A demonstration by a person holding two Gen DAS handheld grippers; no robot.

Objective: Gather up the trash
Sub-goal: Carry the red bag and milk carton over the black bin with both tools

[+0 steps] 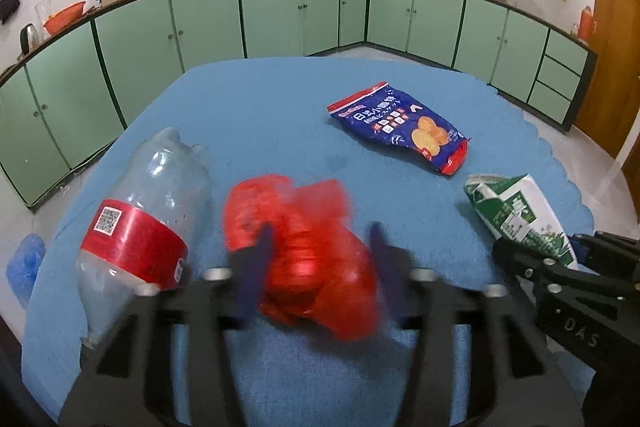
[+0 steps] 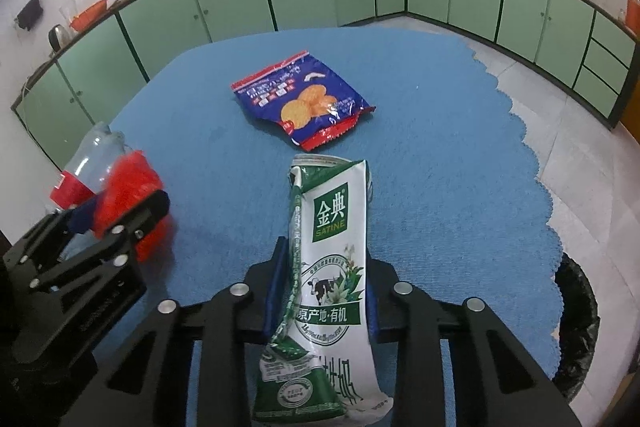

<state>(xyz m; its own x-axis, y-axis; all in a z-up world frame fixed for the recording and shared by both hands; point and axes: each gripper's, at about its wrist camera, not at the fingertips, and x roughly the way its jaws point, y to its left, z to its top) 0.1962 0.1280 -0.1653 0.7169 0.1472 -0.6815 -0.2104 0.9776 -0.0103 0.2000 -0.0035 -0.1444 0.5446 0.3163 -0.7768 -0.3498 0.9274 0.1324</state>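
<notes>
Your left gripper (image 1: 320, 259) has the red bag (image 1: 304, 251) between its blue fingers (image 1: 256, 267), jaws parted and blurred, so whether the pads press on it cannot be told; your right gripper (image 2: 324, 291) is clamped on the flattened milk carton (image 2: 332, 267). A clear bottle (image 1: 148, 211) lies just left of the bag and the snack packet (image 2: 304, 99) sits well ahead on the blue cloth (image 2: 440, 147). The cloth's scalloped edge runs along your right, with a black-lined bin (image 2: 580, 327) below it.
</notes>
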